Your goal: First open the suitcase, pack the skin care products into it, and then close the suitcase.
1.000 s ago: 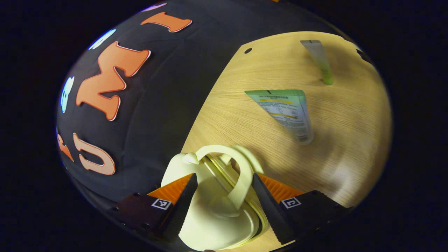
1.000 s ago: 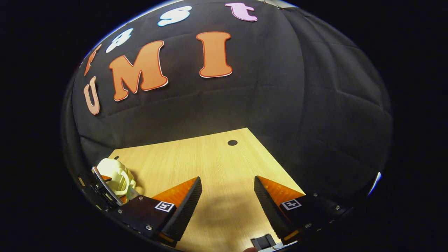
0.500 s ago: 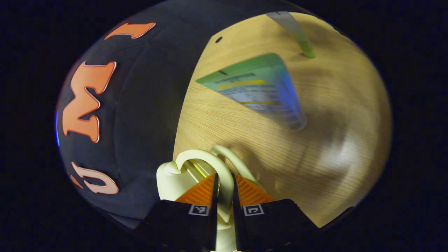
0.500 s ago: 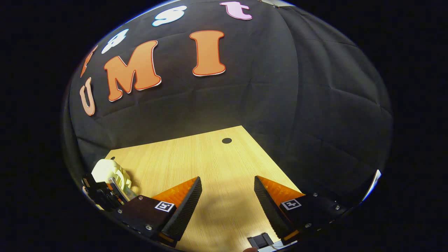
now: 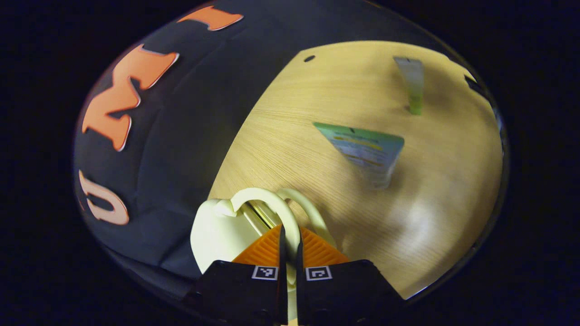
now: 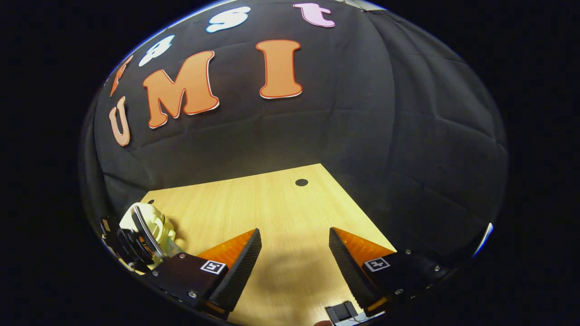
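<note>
A small cream suitcase (image 5: 217, 235) lies closed at the table's left edge in the left gripper view. Its two arched handles stand up, and my left gripper (image 5: 288, 235) is shut on the nearer handle (image 5: 258, 195). Farther off on the table stand two skin care products: a wide tube with a green top (image 5: 367, 151) and a slim green-capped tube (image 5: 413, 83). In the right gripper view my right gripper (image 6: 294, 244) hangs open over bare wood, nothing between its fingers. The suitcase (image 6: 152, 222) shows there at the lower left, with the left gripper (image 6: 129, 240) on it.
The wooden table (image 5: 444, 181) ends against the black cloth wall on the left. Cable holes sit near the far edge (image 5: 309, 58) (image 6: 301, 182). A small dark object (image 6: 342, 312) lies at the table's near edge under my right gripper.
My left gripper went from open around the suitcase handle to shut on it, then swung a little so the tubes look farther off. The right gripper has hardly moved.
</note>
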Action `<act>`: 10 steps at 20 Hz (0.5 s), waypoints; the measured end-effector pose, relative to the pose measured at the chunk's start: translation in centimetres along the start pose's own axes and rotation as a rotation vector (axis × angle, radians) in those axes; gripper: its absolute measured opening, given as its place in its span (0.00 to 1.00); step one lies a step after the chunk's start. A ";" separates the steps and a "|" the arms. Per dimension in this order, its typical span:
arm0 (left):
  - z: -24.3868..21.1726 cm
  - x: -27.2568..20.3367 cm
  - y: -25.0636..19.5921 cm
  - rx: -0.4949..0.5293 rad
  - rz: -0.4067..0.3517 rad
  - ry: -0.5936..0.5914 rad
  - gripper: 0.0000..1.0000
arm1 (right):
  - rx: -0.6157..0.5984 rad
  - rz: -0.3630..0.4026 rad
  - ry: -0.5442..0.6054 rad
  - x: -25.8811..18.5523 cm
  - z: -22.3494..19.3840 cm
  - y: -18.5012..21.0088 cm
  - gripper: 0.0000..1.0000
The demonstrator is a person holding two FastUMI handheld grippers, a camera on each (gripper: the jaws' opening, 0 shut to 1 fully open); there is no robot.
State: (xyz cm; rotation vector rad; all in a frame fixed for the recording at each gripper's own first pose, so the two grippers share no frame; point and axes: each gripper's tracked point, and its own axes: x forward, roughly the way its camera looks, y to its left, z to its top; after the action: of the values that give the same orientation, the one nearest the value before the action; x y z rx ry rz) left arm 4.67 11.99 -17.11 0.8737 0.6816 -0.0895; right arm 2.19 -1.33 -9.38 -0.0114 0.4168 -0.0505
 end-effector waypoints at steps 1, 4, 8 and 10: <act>0.1 -0.6 0.2 -0.065 -0.020 -0.014 0.08 | -0.001 0.006 -0.002 -0.2 0.1 0.5 0.95; 0.8 -1.5 0.7 -0.232 -0.093 -0.071 0.08 | -0.005 0.028 -0.013 -0.4 0.6 2.3 0.95; 0.4 -3.1 2.7 -0.442 -0.157 -0.155 0.08 | -0.018 0.063 -0.040 -0.8 1.6 5.3 0.95; -0.1 -4.3 4.3 -0.564 -0.195 -0.197 0.08 | -0.015 0.088 -0.046 -1.1 1.8 7.1 0.95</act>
State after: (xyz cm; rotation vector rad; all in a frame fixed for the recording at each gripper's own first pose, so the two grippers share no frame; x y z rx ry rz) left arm 2.69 13.99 -11.71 0.2509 0.5636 -0.1472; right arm 2.29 5.86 -7.45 -0.0087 0.3708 0.0395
